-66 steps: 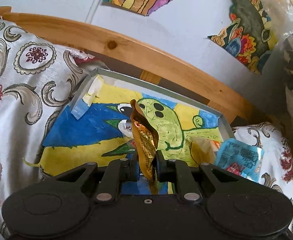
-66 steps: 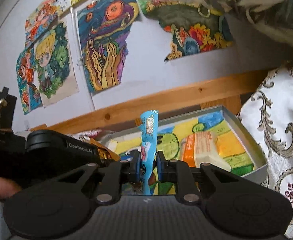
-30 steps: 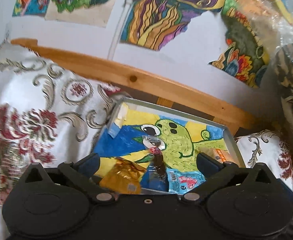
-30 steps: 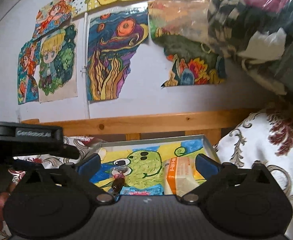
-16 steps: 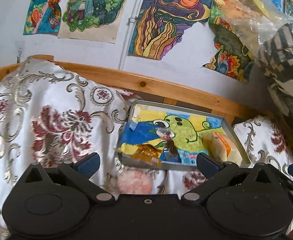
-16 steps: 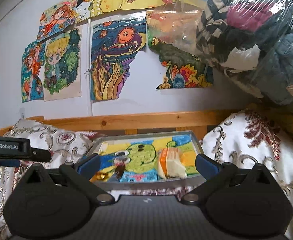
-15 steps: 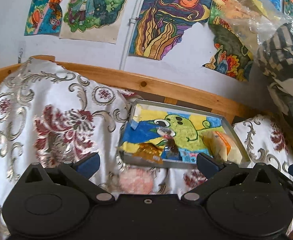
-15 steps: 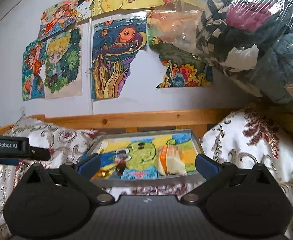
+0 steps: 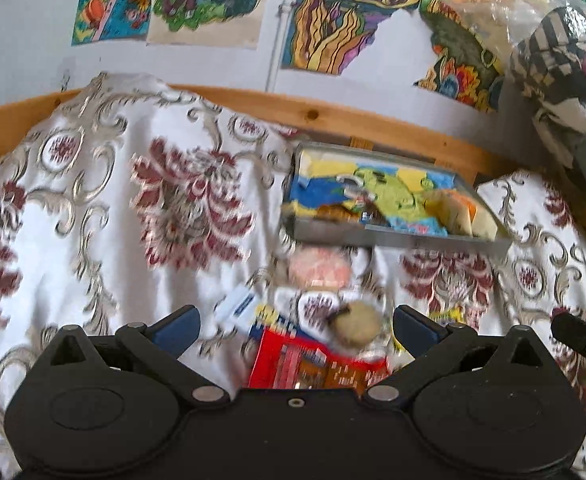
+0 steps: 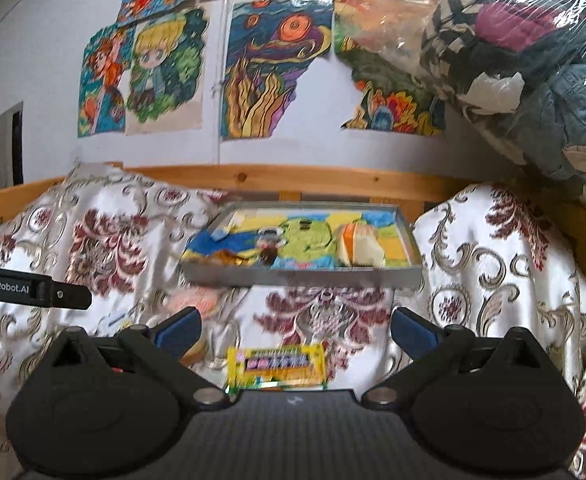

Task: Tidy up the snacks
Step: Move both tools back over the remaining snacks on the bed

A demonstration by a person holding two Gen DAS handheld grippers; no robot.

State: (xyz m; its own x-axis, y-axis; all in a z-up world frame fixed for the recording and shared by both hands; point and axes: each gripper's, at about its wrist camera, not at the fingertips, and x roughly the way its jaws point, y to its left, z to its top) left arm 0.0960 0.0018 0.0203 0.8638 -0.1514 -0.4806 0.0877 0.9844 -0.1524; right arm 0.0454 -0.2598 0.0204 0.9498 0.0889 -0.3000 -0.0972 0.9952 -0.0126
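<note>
Fingers on both of my grippers are spread wide with nothing between them: the left gripper (image 9: 293,322) hangs over a cluster of loose snacks, the right gripper (image 10: 295,324) over a single yellow bar. I judge the task partly done. In the grey tray (image 9: 393,239), at about one o'clock in the left view and twelve o'clock in the right, several snacks lie on the painted lining: a gold wrapper (image 9: 333,213), a small dark sweet (image 10: 268,256), a light blue packet (image 9: 417,224) and an orange-and-cream pack (image 10: 359,246) toward its right end. What is left lies on the patterned bedspread (image 9: 113,220), nearer to me than the tray. In the left view I see a pink round packet (image 9: 319,268) just below the tray's front wall, a white-and-blue sachet (image 9: 237,306) at eleven o'clock of the gap, a red packet (image 9: 313,364) low in the middle and a tan round snack (image 9: 359,326) touching it. In the right view the yellow bar (image 10: 277,362) sits at six o'clock between my fingers. Blur hides any print, so I cannot tell what each one is. At least five pieces remain.
</note>
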